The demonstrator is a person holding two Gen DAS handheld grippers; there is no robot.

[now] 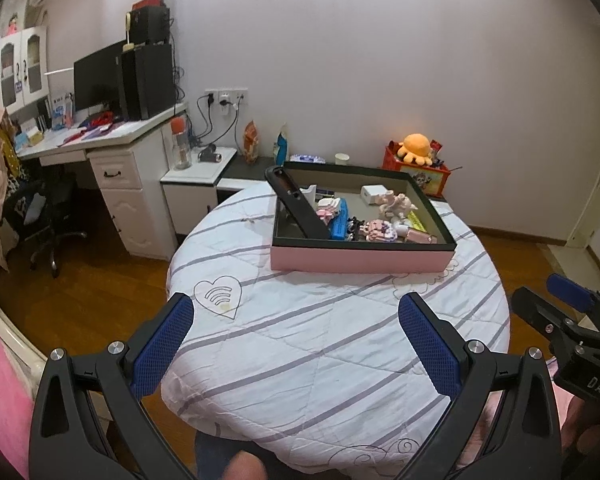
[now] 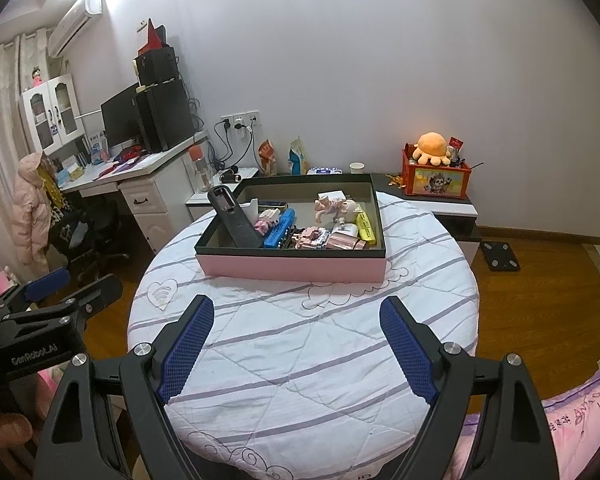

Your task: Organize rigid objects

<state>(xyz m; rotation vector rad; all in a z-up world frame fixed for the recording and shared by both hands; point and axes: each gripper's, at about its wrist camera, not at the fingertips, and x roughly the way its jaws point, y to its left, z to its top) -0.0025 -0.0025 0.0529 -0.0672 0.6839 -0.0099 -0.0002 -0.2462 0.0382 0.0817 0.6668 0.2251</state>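
The small rigid objects — a blue plastic block, pink brick-built figures, a yellow bar, a white cube and a long black textured handle propped against the rim — all lay inside the shallow pink-sided, dark-rimmed cardboard box, so they already sat gathered as the task wants. The box stood toward the far side of the round table under its white striped quilted cloth, the near cloth carrying no loose pieces. The left gripper and right gripper hovered near the table's near edge, each with blue-padded jaws spread apart on nothing, a stance that would suit either approaching the box or backing off from it.

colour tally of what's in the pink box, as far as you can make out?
In the box, partly piled, so approximate:
Black: 1, handle
Blue: 1, bar
Yellow: 1, marker
White: 1, block
Pink: 3, toys
Total: 7
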